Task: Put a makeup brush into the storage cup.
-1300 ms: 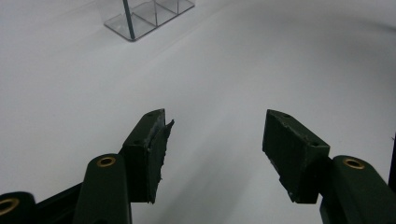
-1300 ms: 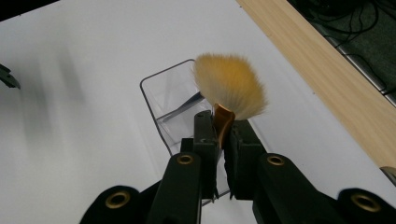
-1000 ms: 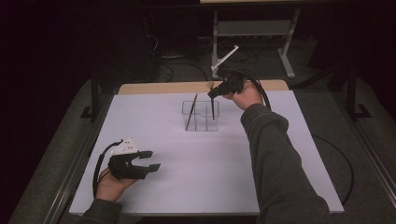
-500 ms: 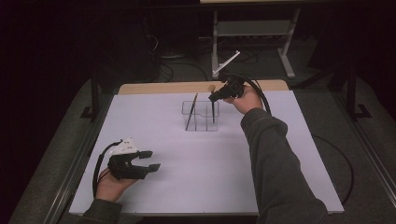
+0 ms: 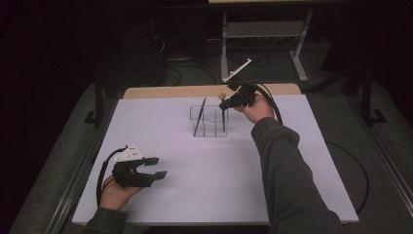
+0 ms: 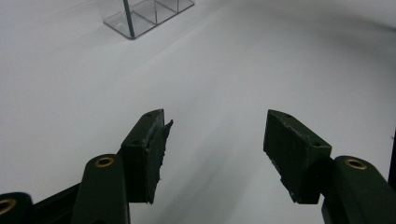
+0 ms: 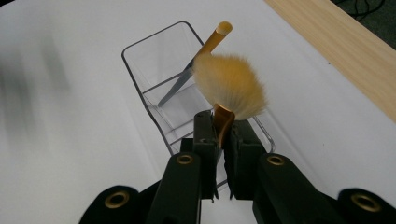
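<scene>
A clear acrylic organizer [image 5: 209, 127] with several compartments stands at the table's far middle. A thin dark brush [image 5: 199, 117] leans in its left side, its gold end [image 7: 223, 29] up. My right gripper [image 5: 228, 103] hovers over the organizer's right side, shut on the ferrule of a makeup brush with fluffy tan bristles [image 7: 231, 86] pointing up. That brush's dark handle [image 5: 223, 121] hangs down into a compartment. My left gripper [image 5: 158, 167] rests at the front left of the white table, open with nothing between its pads [image 6: 152, 140]. The organizer [image 6: 144, 14] shows far ahead of it.
The white tabletop [image 5: 292, 161] has a wooden strip [image 5: 195, 91] along its far edge. Behind the table stand a metal frame [image 5: 263, 34] and a white bar [image 5: 237, 69] on the dark floor. Cables trail from both grippers.
The right gripper with the brush has shifted only slightly over the organizer. The left gripper has stayed where it was.
</scene>
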`<action>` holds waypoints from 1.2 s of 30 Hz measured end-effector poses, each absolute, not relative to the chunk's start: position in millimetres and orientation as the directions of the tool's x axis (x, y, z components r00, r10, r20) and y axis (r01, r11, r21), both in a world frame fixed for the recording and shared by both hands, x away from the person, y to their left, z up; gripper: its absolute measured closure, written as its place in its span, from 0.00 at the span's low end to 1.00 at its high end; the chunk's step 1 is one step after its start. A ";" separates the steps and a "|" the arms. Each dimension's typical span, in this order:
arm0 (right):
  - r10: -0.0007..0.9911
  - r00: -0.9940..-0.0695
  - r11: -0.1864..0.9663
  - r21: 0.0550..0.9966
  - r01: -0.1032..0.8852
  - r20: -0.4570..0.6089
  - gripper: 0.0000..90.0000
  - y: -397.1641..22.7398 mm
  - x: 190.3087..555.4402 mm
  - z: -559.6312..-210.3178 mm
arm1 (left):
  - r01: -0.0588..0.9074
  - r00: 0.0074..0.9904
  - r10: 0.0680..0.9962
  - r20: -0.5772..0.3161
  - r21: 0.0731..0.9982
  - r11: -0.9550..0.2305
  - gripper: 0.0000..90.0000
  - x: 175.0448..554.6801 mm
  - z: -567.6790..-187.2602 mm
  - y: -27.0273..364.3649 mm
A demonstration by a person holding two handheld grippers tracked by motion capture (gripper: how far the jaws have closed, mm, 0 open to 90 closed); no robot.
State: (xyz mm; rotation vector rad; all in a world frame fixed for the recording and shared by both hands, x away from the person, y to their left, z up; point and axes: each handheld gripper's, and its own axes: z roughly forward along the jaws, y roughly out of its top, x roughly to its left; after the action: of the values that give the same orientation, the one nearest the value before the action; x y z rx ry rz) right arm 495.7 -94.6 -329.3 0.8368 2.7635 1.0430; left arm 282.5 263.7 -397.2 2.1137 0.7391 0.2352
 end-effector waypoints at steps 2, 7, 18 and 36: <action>0.516 -0.847 0.622 0.622 0.475 0.130 0.92 -93.2 495.2 -331.9 | 0.419 0.809 0.581 -0.090 0.781 -0.464 0.43 282.7 -397.2 264.3; 0.517 -0.846 0.627 0.615 0.478 0.131 0.91 -91.5 495.4 -338.3 | 0.425 0.805 0.584 -0.103 0.787 -0.447 0.43 282.4 -397.9 262.9; 0.546 -0.829 0.613 0.614 0.496 0.124 0.78 -98.5 491.6 -337.2 | 0.419 0.810 0.579 -0.099 0.788 -0.451 0.43 282.2 -396.2 262.4; 0.570 -0.798 0.504 0.684 0.528 0.197 0.64 -127.1 473.4 -338.3 | 0.417 0.816 0.571 -0.090 0.776 -0.474 0.42 283.9 -397.3 262.0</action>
State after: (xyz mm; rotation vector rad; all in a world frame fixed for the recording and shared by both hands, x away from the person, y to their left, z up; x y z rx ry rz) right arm 473.4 -127.1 -338.3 0.9785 2.6768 1.1878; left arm 283.9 262.0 -397.3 2.1360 0.7235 0.2276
